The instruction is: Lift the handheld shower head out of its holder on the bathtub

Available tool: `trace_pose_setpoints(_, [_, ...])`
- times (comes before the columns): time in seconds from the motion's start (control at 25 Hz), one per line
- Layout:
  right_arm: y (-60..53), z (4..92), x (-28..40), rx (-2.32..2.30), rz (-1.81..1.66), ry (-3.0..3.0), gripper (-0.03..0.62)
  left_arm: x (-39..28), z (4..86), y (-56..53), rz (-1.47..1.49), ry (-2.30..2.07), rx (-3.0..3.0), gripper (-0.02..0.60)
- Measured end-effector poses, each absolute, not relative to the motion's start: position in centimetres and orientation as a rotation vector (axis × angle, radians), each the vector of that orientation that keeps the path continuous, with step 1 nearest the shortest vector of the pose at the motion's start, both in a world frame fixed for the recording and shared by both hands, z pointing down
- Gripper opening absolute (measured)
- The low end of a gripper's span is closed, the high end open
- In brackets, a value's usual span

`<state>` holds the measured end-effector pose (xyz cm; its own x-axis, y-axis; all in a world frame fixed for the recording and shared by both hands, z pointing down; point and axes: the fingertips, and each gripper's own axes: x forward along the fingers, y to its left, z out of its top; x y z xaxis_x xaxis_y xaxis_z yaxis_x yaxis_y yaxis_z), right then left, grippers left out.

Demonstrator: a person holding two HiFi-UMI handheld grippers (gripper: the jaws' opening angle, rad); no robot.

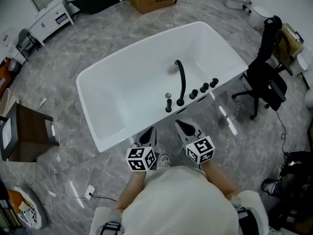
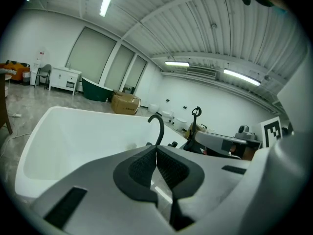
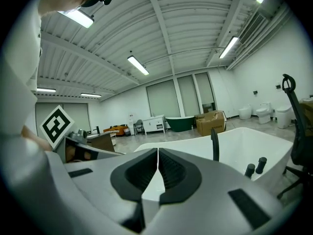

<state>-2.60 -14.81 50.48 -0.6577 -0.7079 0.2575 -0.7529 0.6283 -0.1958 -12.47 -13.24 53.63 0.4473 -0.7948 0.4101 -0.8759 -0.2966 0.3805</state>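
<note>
Handheld shower head (image 1: pixel 168 105) stands upright in its holder on the bathtub (image 1: pixel 91 111) near rim, just ahead, between both grippers. Left gripper (image 1: pixel 148 132) and right gripper (image 1: pixel 184 126), seemingly slightly nearer, are closed and empty.

In the head view the shower head (image 1: pixel 168 104) on the tub (image 1: pixel 112 106) rim is too small for me to tell it apart from its holder. At six o'clock my shirt (image 1: pixel 171 199) hides most of both arms. The dark table (image 1: pixel 27 136) at nine o'clock runs off the edge. In the left gripper view the left gripper (image 2: pixel 156 150) hides the spout (image 2: pixel 159 129) base. The right gripper (image 3: pixel 158 153) covers the tub's near rim in its own view.
</note>
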Motion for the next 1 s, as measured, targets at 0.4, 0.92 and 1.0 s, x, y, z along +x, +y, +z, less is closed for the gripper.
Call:
trace_pose_setpoints(0.4, [-17.7,55.8,-4.3,1.247,0.472,-2.567,0.021,-14.7,56.8,-13.8,0.223,-1.350,2.091,0.021])
trace_pose_setpoints(0.92, [-22.5,64.9,-3.2,1.180,0.522,-2.421,0.164,-14.3,59.2,-16.0,0.253,-1.383,2.022,0.021])
trace_pose_setpoints(1.0, [-23.5,66.2,-3.1,1.173,0.521,-2.403,0.176,-14.0,59.6,-16.5,0.260,-1.383,2.014,0.021])
